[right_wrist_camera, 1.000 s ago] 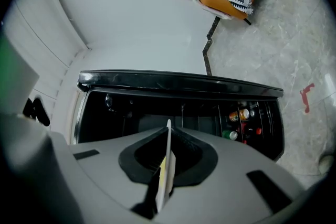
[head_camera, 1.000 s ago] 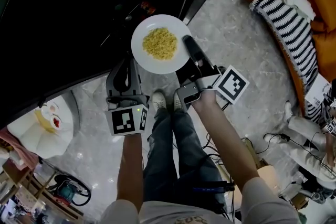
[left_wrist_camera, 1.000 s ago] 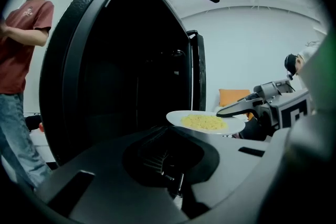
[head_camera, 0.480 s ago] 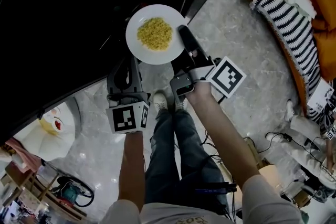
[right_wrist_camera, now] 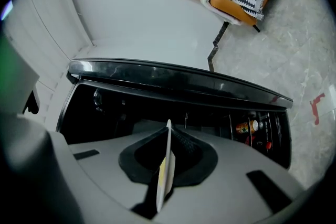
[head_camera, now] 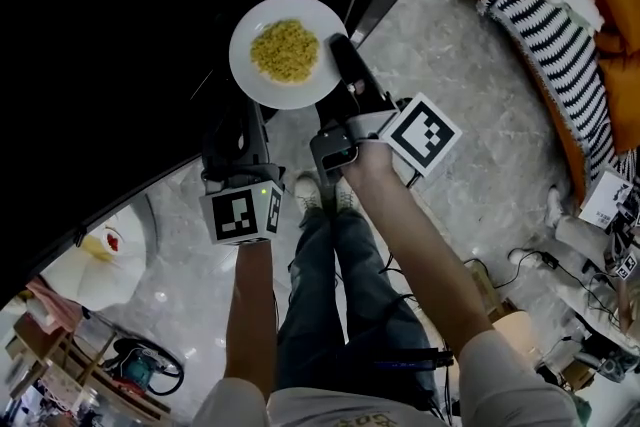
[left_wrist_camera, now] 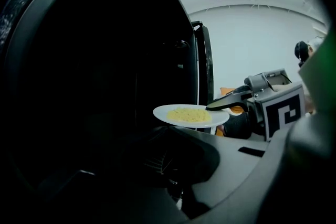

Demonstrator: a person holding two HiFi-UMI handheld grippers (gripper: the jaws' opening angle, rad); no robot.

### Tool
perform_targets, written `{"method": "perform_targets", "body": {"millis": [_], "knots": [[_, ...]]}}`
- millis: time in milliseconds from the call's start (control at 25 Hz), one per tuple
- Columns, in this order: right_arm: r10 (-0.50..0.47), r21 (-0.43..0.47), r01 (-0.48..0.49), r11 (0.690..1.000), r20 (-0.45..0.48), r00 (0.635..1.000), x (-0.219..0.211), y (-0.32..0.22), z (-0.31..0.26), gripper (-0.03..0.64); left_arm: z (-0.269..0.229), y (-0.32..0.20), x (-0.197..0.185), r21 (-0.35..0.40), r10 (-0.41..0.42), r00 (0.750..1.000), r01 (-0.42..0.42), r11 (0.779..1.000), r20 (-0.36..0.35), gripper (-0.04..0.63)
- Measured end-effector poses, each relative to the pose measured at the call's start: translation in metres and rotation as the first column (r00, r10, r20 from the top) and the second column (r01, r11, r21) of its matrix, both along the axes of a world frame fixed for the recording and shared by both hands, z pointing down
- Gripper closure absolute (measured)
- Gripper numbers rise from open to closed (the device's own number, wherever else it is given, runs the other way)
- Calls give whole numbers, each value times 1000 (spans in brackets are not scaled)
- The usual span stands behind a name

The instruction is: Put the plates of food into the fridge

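A white plate [head_camera: 287, 52] with a heap of yellow food is held level over the dark fridge opening [head_camera: 120, 35]. My right gripper [head_camera: 335, 47] is shut on the plate's right rim. In the right gripper view the plate [right_wrist_camera: 168, 149] stands edge-on between the jaws, facing the black fridge [right_wrist_camera: 157, 97]. From the left gripper view the plate [left_wrist_camera: 189, 115] hangs in front of the dark fridge interior, with the right gripper [left_wrist_camera: 220, 106] on its rim. My left gripper [head_camera: 240, 140] sits lower left of the plate, at the fridge's edge. Its jaws are lost in shadow.
An orange sofa with a striped cushion [head_camera: 560, 25] stands at the right. A white round object carrying yellow and red bits [head_camera: 95, 260] lies lower left. Cables [head_camera: 540, 265] trail over the marble floor. Cans show on a fridge shelf [right_wrist_camera: 252, 128]. The person's legs [head_camera: 320, 295] are below.
The right gripper has carried the plate up and to the left, further over the dark fridge opening. The left gripper has hardly moved.
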State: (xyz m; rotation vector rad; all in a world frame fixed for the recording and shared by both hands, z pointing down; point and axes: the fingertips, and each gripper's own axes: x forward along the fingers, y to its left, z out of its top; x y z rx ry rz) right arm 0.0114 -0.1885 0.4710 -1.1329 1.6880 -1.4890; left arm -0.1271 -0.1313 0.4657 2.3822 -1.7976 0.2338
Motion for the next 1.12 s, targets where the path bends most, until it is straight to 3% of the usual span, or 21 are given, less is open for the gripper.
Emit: {"method": "perform_targets", "body": {"millis": [400, 680, 1120], "knots": [[32, 5, -32, 999, -52, 998, -10, -13, 7, 595, -4, -3, -6, 49, 2, 1000, -3, 999, 15, 589], [36, 29, -35, 999, -64, 997, -24, -30, 13, 597, 7, -8, -6, 35, 38, 999, -38, 999, 7, 589], [66, -25, -67, 997, -39, 997, -26, -46, 25, 596, 8, -21, 11, 13, 121, 992, -122, 992, 21, 589]]}}
